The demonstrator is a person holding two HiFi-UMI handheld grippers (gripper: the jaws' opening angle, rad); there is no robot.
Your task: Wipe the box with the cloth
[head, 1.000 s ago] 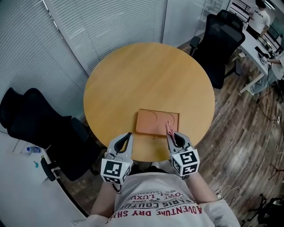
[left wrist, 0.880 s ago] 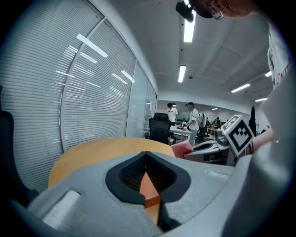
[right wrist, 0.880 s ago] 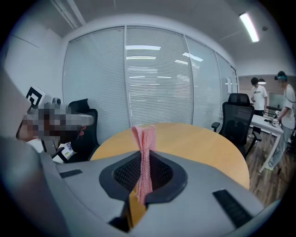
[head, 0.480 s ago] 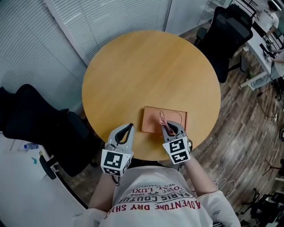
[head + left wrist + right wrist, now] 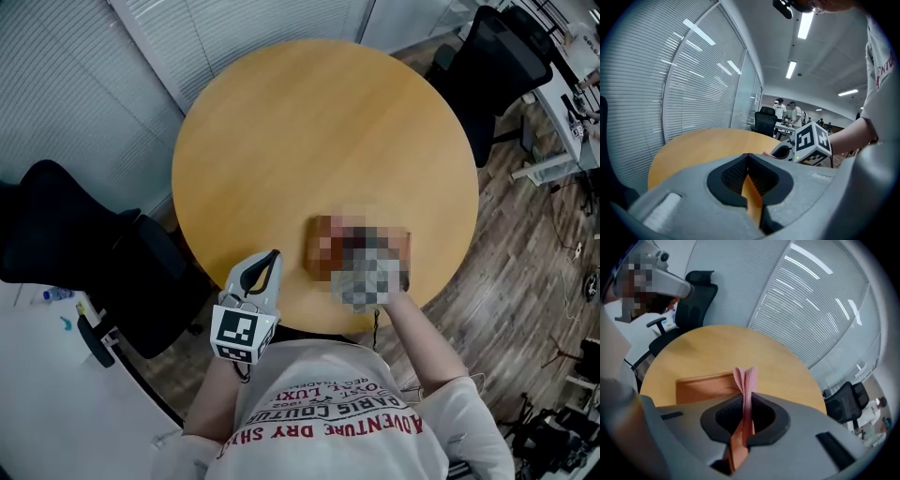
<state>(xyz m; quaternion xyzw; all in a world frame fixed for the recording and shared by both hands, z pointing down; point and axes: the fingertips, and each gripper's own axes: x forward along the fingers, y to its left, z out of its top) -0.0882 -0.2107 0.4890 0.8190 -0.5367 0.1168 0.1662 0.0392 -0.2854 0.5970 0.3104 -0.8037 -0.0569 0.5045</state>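
Observation:
The flat orange-brown box (image 5: pixel 701 384) lies on the round wooden table (image 5: pixel 309 141) near its front edge. In the head view a mosaic patch covers most of the box (image 5: pixel 319 242) and my right gripper. In the right gripper view my right gripper (image 5: pixel 746 414) is shut on a folded pink cloth (image 5: pixel 746 378), which stands up between the jaws just above the box's near edge. My left gripper (image 5: pixel 262 265) hangs over the table's front edge, left of the box, shut with nothing in it. The left gripper view shows my left gripper (image 5: pixel 749 180) and, to its right, the right gripper's marker cube (image 5: pixel 812 143).
Black office chairs stand at the left (image 5: pixel 66 234) and at the back right (image 5: pixel 502 66) of the table. Window blinds (image 5: pixel 234 37) line the far wall. Desks with people are beyond the table at the right (image 5: pixel 787 112).
My right gripper has carried the pink cloth forward from the box's near edge onto the box. The left gripper stays at the table's front edge.

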